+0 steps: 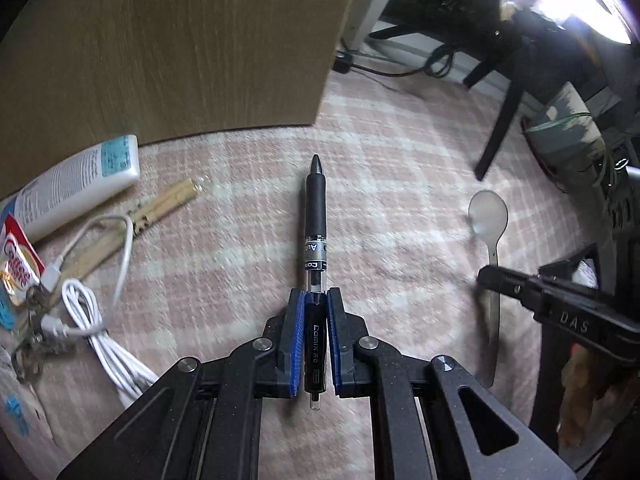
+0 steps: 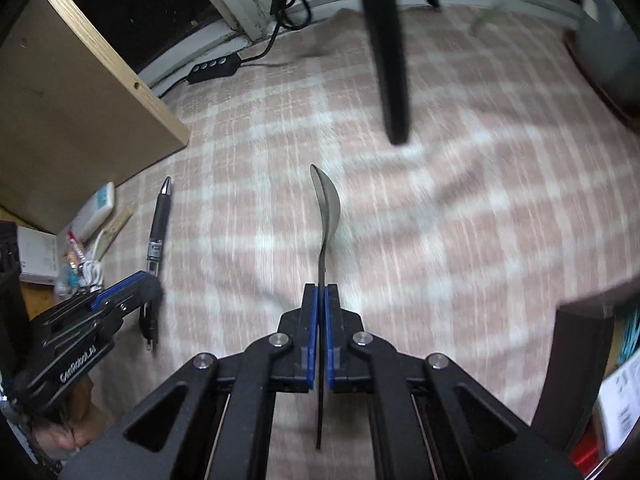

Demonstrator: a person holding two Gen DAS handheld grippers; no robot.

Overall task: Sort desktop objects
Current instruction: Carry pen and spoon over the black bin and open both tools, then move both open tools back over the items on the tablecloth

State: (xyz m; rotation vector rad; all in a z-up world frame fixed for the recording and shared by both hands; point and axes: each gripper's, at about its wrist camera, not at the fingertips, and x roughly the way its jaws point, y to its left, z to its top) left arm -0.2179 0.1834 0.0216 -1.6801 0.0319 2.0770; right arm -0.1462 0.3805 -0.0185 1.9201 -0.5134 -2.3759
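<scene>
Nearest the left wrist camera, the left gripper (image 1: 312, 300) was clamped on the rear half of a black pen (image 1: 315, 216), which was held along the line of the fingers with its tip pointing away over the checked cloth (image 1: 248, 208) — a grip that seemed chosen so the pen could be carried off and set down point first. In the right wrist view, the right gripper (image 2: 321, 292) was clenched on the handle of a metal spoon (image 2: 326, 208), which was held edge-on between the blue pads (image 2: 313, 320), bowl forward; the thin handle was probably taken that way because it offers the pads its flat faces. Both things appeared to be lifted clear of the cloth, though contact could not be ruled out.

Left of the pen, a small heap was seen: one white cable (image 1: 100, 320), coiled, one white tube (image 1: 80, 188) lying flat, and one red sachet (image 1: 22, 256). Pale wooden sticks (image 1: 160, 208) lay beside them — probably two, the count not being certain. These were judged still unsorted. Farther off, one wooden board (image 1: 180, 48) stood upright, and one black power strip (image 2: 216, 66) lay at the cloth's far edge
</scene>
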